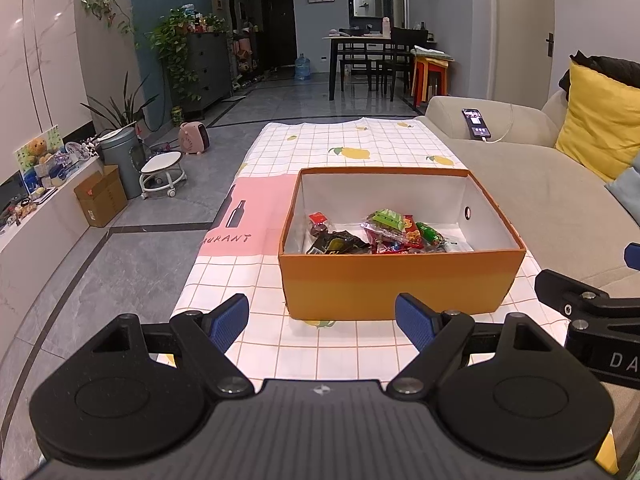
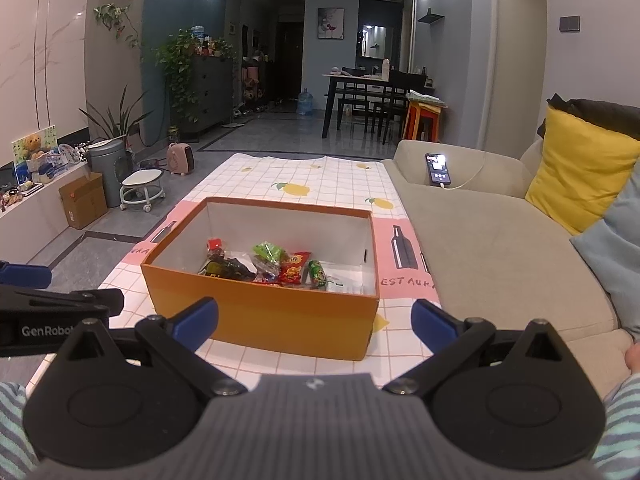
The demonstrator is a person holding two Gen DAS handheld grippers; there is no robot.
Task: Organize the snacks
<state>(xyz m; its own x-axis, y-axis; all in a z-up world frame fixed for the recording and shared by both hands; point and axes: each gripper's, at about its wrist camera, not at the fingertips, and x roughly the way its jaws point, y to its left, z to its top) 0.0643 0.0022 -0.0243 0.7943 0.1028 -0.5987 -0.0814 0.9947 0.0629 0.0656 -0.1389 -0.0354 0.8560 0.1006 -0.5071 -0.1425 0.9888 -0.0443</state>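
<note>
An orange cardboard box (image 1: 396, 284) (image 2: 260, 312) with a white inside stands on the checked tablecloth. Several snack packets (image 1: 380, 234) (image 2: 272, 266) lie on its floor: dark, green, red and clear wrappers. My left gripper (image 1: 322, 322) hovers open just in front of the box's near wall, nothing between its blue pads. My right gripper (image 2: 314, 320) is open too, level with the box's near side, holding nothing. The right gripper's arm shows at the right edge of the left wrist view, and the left gripper's arm at the left edge of the right wrist view.
The low table (image 1: 336, 148) carries a lemon-print cloth with a pink band. A beige sofa (image 1: 540, 184) runs along its right side, with a lit phone (image 1: 476, 123) and a yellow cushion (image 1: 596, 128). Grey floor, a stool (image 1: 160, 174) and a carton (image 1: 102, 196) lie left.
</note>
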